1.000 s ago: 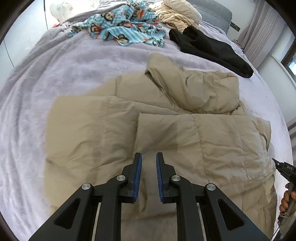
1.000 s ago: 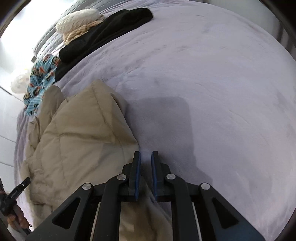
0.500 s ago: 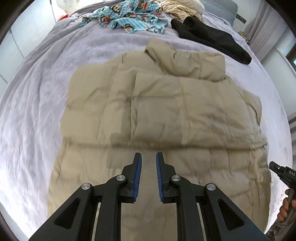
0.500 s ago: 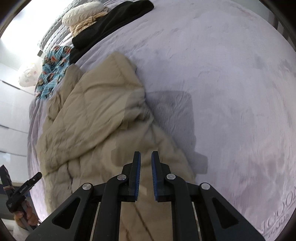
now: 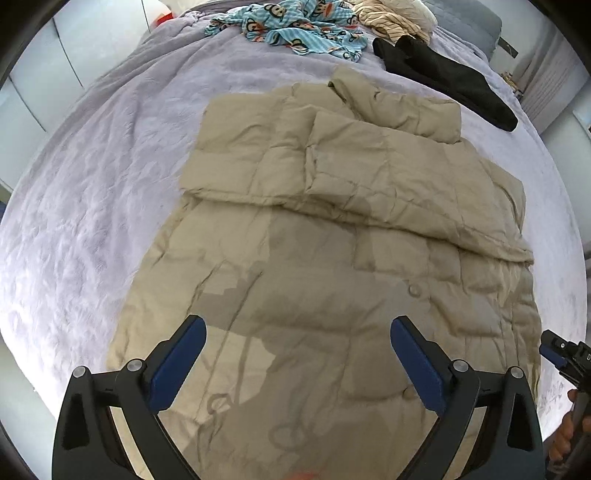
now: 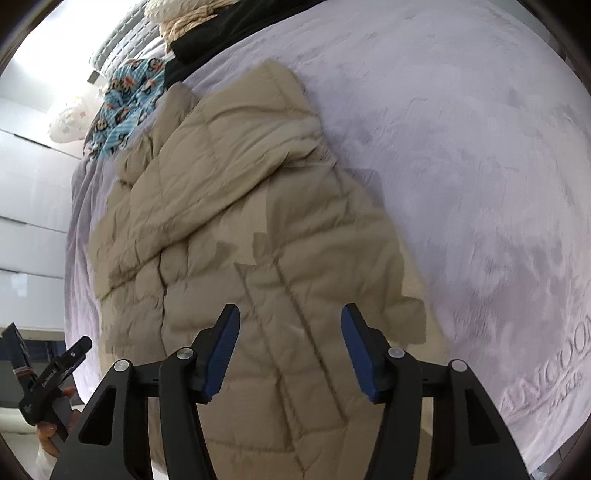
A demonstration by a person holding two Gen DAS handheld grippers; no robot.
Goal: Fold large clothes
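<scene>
A beige quilted puffer coat [image 5: 332, 229] lies spread on the lavender bed cover, its sleeves folded in across the chest and its collar at the far end. In the right wrist view the same coat [image 6: 229, 206] runs from the near edge toward the upper left. My left gripper [image 5: 298, 332] hovers above the coat's lower half, jaws opening wide with nothing between them. My right gripper [image 6: 290, 325] hangs over the coat's near right part, jaws opening, also with nothing between them. Neither touches the fabric.
At the head of the bed lie blue monkey-print pyjamas [image 5: 295, 26], a black garment [image 5: 447, 85] and a cream striped one [image 5: 391, 18]. The lavender cover [image 6: 461, 155] stretches right of the coat. A hand holding the other gripper shows at the frame edge [image 5: 565, 435].
Both grippers drew back toward the near edge and rose, so more of the coat shows. Both sets of jaws went from shut to open.
</scene>
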